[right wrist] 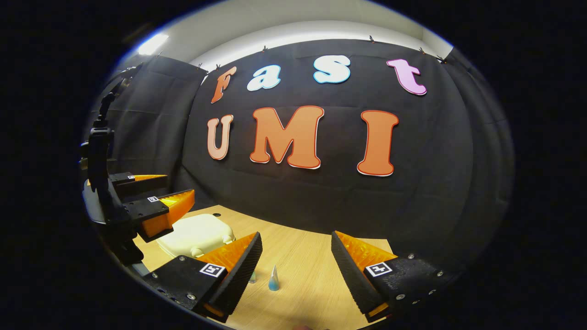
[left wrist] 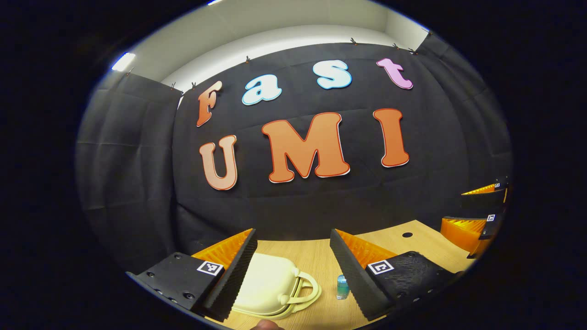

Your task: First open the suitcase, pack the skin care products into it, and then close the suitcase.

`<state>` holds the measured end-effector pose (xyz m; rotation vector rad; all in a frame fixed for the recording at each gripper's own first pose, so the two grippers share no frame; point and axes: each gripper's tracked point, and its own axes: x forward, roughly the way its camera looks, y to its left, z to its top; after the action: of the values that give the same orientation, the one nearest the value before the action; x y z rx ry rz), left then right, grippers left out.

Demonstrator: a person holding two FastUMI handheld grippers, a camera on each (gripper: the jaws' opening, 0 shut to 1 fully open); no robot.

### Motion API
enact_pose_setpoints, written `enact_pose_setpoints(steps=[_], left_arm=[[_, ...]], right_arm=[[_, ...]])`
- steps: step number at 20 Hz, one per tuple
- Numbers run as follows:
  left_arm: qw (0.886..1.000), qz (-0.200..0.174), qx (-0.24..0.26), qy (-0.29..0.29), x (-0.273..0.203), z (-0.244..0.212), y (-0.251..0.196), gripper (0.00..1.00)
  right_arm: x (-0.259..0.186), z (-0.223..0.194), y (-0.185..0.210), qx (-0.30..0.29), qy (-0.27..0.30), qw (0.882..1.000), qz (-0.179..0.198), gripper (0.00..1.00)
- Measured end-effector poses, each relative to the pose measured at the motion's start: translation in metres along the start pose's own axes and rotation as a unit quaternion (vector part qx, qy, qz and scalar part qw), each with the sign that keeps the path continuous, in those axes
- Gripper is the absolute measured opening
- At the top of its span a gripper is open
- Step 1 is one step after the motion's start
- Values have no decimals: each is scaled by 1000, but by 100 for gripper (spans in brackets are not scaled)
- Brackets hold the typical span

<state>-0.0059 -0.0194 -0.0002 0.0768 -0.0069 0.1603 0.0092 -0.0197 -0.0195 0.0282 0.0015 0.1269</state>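
A cream hard-shell suitcase lies closed on the wooden table, its handle pointing toward a small blue-green bottle. My left gripper hangs open above them, its fingers to either side of the case's handle end and touching nothing. In the right gripper view, the suitcase lies at the left. A small cone-shaped tube stands on the table in front, beside a bottle half hidden by a finger. My right gripper is open and empty above the tube. The left gripper hovers over the case.
The right gripper shows at the far right edge of the left gripper view, with its fingers apart. The table has a small round hole near its back. Black cloth walls close off the back and sides. Bare wood lies right of the tube.
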Motion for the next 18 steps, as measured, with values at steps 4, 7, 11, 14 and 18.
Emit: enact_pose_setpoints(steps=[4,7,11,14,18], left_arm=[[1000,4,7,1,4,-5,-1,98],[1000,2,26,9,9,-14,3,98],[995,-27,86,37,20,-47,2,98],[987,-67,132,58,30,-79,-7,98],[969,-113,209,71,46,-118,-14,98]], right_arm=[[2,-13,3,-17,6,1000,6,95],[6,-17,11,-7,11,1000,10,96],[15,-15,16,-10,10,1000,0,95],[26,-17,10,-19,11,999,-30,95],[32,-16,5,-5,19,998,-61,95]])
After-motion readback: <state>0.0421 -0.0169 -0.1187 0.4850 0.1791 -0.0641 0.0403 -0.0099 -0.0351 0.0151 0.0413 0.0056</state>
